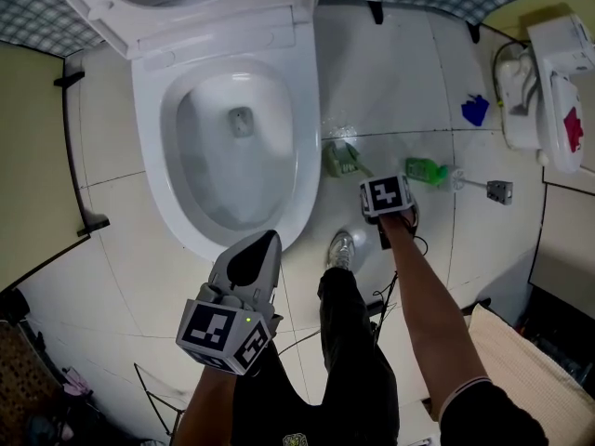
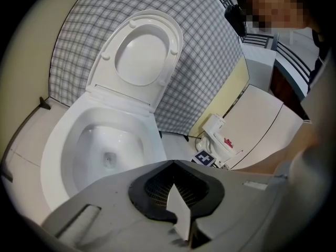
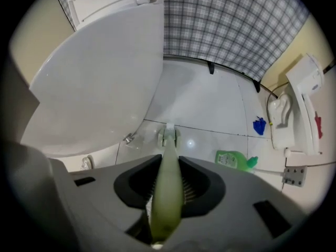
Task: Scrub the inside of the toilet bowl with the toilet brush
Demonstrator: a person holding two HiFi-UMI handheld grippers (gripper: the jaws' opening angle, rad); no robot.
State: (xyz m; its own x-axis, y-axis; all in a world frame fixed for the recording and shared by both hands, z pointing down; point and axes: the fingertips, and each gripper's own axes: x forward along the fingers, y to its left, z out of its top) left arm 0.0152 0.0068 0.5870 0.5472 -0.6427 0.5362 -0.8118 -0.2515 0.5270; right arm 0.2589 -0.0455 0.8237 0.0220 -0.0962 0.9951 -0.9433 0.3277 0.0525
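Head view: no scrubbing is done yet. The bowl [image 1: 153,156] lies open with its lid up, and the brush [image 1: 346,156] stands in its holder on the floor, just beside the toilet's right side. My right gripper [image 1: 386,203] hangs over it, arm stretched down, pointing straight at the floor. My left gripper [image 1: 260,249] slants downward at the bowl's near rim.

Left gripper view: my jaws are together with nothing between them. The open bowl is ahead.

Right gripper view: my jaws clamp the brush's pale green handle. Its head sits in the holder [image 3: 168,136] on the floor by the toilet's base. I judge that lifting it out, carrying it over and all the scrubbing remain.
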